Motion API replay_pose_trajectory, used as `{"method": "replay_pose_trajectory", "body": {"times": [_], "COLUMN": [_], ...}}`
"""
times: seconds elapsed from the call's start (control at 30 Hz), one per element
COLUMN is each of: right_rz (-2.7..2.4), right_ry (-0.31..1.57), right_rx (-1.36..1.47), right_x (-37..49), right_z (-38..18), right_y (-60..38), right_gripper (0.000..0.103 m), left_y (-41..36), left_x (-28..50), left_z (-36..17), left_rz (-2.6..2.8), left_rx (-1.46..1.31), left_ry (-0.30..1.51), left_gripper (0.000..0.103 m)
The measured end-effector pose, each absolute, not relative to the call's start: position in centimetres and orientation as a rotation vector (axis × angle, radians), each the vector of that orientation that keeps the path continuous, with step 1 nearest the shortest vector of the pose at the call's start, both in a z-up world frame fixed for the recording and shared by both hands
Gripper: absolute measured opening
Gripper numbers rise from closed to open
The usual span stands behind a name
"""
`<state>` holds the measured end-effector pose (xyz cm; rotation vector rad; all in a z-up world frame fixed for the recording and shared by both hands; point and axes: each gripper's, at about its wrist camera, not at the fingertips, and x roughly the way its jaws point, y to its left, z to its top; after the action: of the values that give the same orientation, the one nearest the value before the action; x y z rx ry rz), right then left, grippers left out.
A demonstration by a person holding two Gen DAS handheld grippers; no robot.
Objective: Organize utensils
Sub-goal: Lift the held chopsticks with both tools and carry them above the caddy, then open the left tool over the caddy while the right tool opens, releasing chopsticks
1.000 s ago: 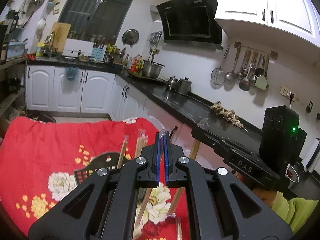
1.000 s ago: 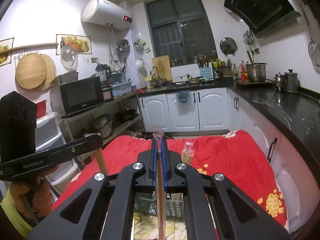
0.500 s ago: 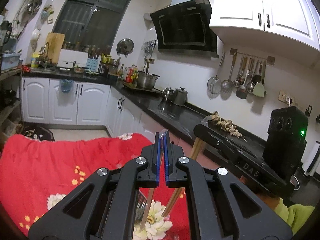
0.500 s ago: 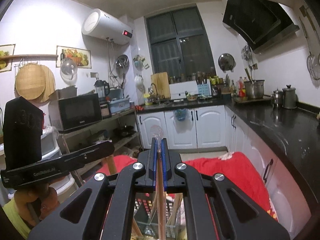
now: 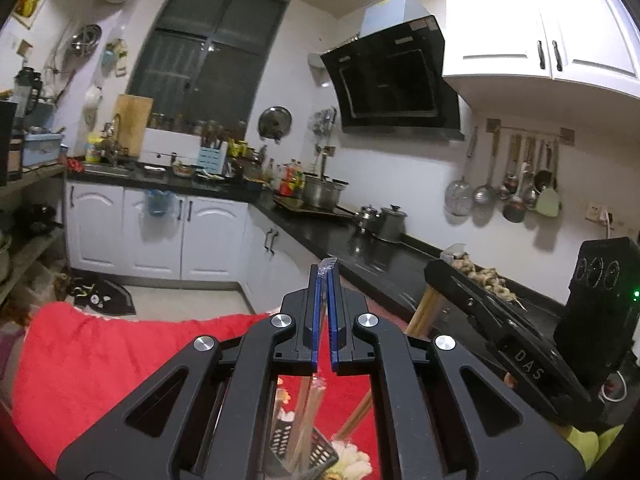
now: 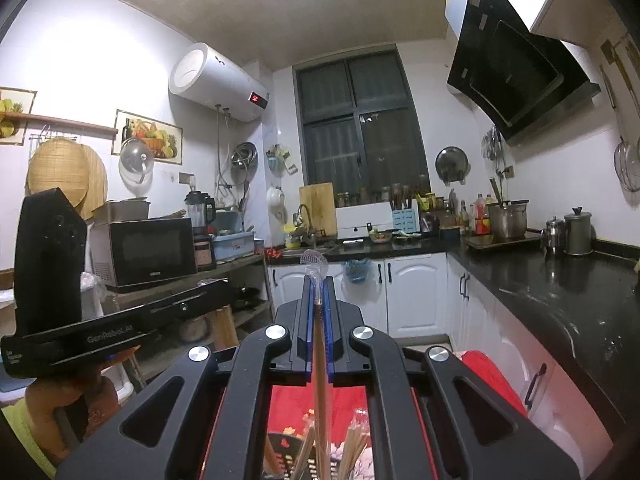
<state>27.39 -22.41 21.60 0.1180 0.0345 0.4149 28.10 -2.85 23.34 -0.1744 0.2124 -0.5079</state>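
1. Red cloth (image 5: 100, 360) with flowers covers the tabletop, and a black perforated basket (image 5: 320, 454) stands on it, directly under both tongs.
2. The left tongs (image 5: 324, 280) are nearly closed on a clear wrapper (image 5: 327, 264) with thin sticks inside, probably wrapped chopsticks.
3. The right tongs (image 6: 319, 284) are pressed together on one wrapped chopstick pair (image 6: 319, 360), held upright.
4. Both bundles hang with the low ends toward the basket, where more chopsticks (image 6: 354, 444) stand; probably this keeps them vertical so they drop in.
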Motion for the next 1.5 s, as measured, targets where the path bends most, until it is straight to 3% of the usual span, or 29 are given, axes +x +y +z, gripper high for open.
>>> {"method": "replay_pose_trajectory", "body": {"times": [0.83, 0.9, 0.93, 0.97, 1.0, 1.2, 1.5], "right_rz": [0.381, 0.379, 0.378, 0.378, 0.382, 0.385, 0.368], "right_ry": [0.155, 0.173, 0.181, 0.189, 0.192, 0.201, 0.255], "right_rx": [0.158, 0.160, 0.160, 0.161, 0.162, 0.137, 0.120], "right_x": [30.3, 30.4, 30.5, 30.4, 30.3, 29.4, 27.8], "right_z": [15.1, 14.7, 14.5, 14.4, 14.2, 13.7, 12.5], "right_y": [-21.3, -21.2, -21.2, -21.1, -21.2, -21.2, -21.5], "right_gripper": [0.005, 0.008, 0.016, 0.023, 0.024, 0.031, 0.039], "left_y": [-1.3, -1.2, -1.1, -1.0, -0.9, 0.6, 2.4], "left_x": [30.2, 30.1, 30.1, 29.9, 29.8, 28.5, 26.2], "left_z": [15.2, 14.9, 14.8, 14.7, 14.7, 14.6, 14.0], "left_rz": [-0.444, -0.443, -0.441, -0.438, -0.433, -0.403, -0.399], "left_rx": [-0.196, -0.199, -0.200, -0.203, -0.207, -0.198, -0.203], "left_ry": [0.307, 0.317, 0.320, 0.326, 0.330, 0.337, 0.350], "left_gripper": [0.001, 0.002, 0.003, 0.009, 0.021, 0.063, 0.091]}}
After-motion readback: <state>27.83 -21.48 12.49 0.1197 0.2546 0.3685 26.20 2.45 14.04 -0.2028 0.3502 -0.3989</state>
